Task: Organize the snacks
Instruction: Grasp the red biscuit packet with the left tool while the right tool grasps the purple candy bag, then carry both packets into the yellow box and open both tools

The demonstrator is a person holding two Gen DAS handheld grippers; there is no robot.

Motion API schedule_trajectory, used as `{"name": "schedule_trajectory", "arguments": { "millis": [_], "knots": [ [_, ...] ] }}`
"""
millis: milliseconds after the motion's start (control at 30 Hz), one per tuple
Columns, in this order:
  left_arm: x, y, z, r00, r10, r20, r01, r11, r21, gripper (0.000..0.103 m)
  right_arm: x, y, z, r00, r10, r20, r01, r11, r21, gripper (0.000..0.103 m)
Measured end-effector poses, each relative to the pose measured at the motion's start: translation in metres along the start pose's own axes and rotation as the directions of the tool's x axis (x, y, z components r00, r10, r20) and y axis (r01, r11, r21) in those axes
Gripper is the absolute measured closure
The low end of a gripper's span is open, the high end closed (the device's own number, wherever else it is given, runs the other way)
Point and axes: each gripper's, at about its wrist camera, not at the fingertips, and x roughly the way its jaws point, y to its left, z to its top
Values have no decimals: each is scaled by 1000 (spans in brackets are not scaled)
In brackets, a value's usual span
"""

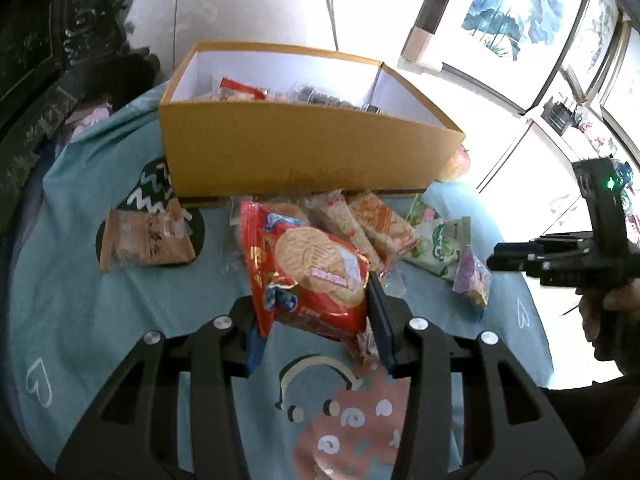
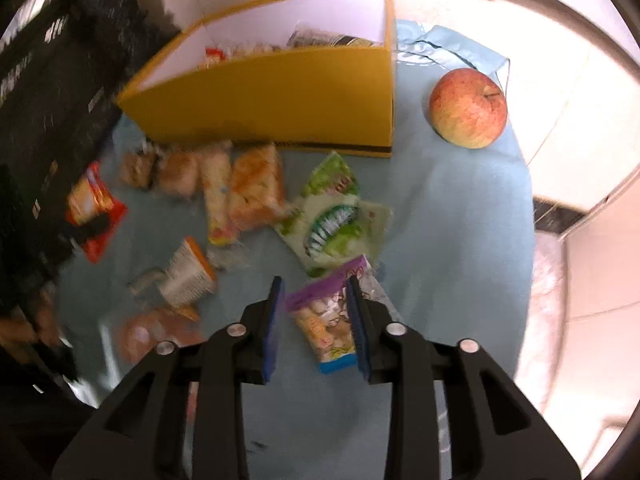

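My left gripper point(image 1: 316, 296) is shut on a red biscuit packet point(image 1: 316, 268), held above the light blue cloth point(image 1: 80, 280) in front of the yellow box point(image 1: 304, 152). The box point(image 2: 280, 96) is open on top with a few snacks inside. In the right wrist view my right gripper point(image 2: 314, 282) points down over a small purple snack packet point(image 2: 324, 324) lying on the cloth. The packet sits between the jaws, against the right pad, with a gap at the left one. The left wrist view shows that gripper point(image 1: 520, 256) at the right, beside the purple packet point(image 1: 472, 276).
Several snack packets lie in a row before the box: a brown one point(image 1: 144, 240), orange ones point(image 2: 256, 188) and a green-white one point(image 2: 332, 224). An apple point(image 2: 468, 108) sits right of the box. Dark carved furniture point(image 2: 40, 100) stands left. The cloth's edge drops off at the right.
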Motion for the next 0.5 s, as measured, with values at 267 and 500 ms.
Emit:
{"name": "schedule_trajectory", "arguments": {
  "millis": [267, 500],
  "knots": [
    [12, 4, -21, 998, 16, -68, -16, 1000, -9, 59, 33, 7, -16, 990, -140, 3, 137, 970, -200, 34],
    [12, 9, -26, 997, 19, -81, -22, 999, -26, 58, 28, 37, -10, 991, -130, 41, 136, 918, -372, 32]
  ]
}}
